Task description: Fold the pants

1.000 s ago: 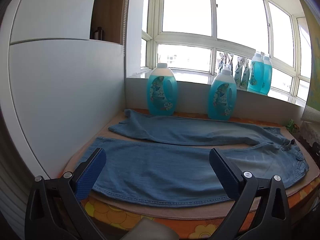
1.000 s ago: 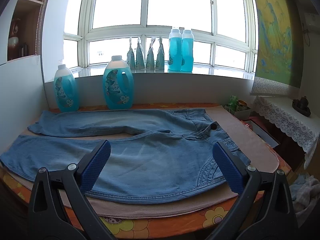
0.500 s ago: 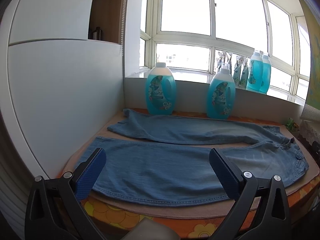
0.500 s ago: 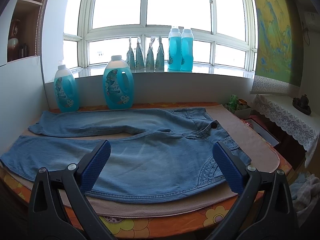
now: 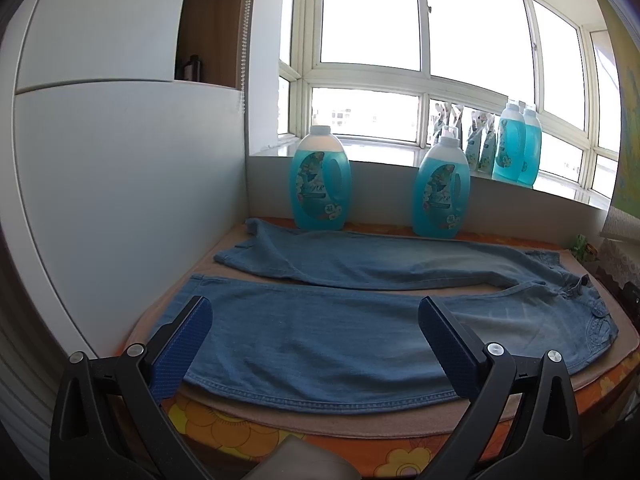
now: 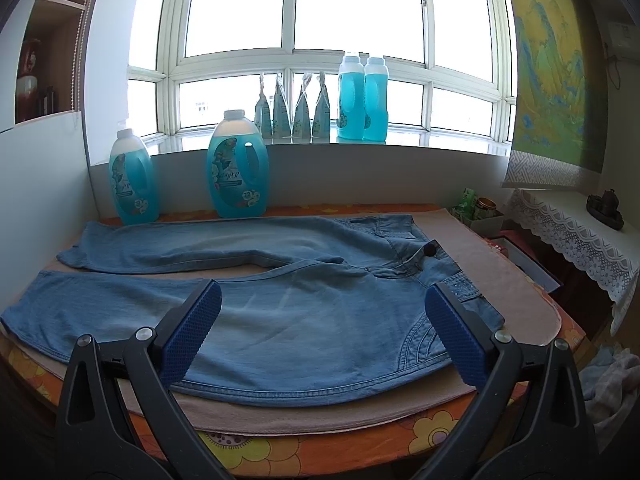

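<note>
Big bright windows (image 6: 352, 12) fill the back of the room, and a low table with an orange flower cloth (image 6: 348, 448) sits under them. On the far left a white cabinet wall (image 5: 120, 200) stands right against the table's edge, so that side is tight. A tan mat (image 6: 500, 264) covers the cloth, and the blue pants (image 6: 300, 312) lie flat on it, unfolded. Leg ends point left, the waist points right, and the two legs are a little apart.

Two blue jugs (image 5: 320, 180) stand behind the far leg, at the back wall. More bottles stand up on the sill.

Spread wide, the left gripper (image 5: 312, 312) hangs over the near leg, not touching it. Its blue pads (image 5: 184, 344) hold nothing. Also spread wide and empty, the right gripper (image 6: 320, 300) hangs over the seat and waist part.

The pants' near edge runs close to the mat's front edge. Right of the waist, bare mat shows, with open room past the table.
</note>
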`<state>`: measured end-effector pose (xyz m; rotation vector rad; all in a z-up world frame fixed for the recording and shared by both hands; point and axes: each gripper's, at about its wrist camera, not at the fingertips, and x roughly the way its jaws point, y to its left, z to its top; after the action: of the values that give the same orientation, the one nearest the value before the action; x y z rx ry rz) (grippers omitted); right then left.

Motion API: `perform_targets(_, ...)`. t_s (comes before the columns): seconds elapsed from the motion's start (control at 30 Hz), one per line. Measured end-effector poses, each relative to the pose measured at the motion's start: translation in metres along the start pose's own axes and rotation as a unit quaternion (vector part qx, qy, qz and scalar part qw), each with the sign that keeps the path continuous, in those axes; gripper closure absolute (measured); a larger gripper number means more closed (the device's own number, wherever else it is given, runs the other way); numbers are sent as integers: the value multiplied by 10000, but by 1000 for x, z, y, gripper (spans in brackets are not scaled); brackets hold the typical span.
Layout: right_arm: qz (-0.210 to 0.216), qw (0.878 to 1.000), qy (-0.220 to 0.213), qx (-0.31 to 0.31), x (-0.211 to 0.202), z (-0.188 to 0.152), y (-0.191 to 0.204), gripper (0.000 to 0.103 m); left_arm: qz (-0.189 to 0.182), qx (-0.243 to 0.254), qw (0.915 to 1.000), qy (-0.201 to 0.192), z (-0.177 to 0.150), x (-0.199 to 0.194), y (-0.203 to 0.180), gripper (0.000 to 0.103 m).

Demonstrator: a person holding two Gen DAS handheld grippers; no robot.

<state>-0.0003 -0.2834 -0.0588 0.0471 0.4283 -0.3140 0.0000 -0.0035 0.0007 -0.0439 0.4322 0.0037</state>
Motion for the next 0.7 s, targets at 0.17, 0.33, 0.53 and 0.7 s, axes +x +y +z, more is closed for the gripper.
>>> perform_targets(0.17,2,10000,6,-3,0,-2,1,0,13,15,10000,-1,0,-1,-2,1)
perform_targets(0.33,4,10000,7,1,0,-3,1,0,24,28,10000,9,-1,0,-3,1)
perform_targets(0.53,3,10000,13,1,1,-2,1,0,24,36,10000,1,-2,1,-4,1)
perform_targets(0.7,7,10000,19,5,1,-2,1,0,21,41,10000,5,-2,1,-4,1)
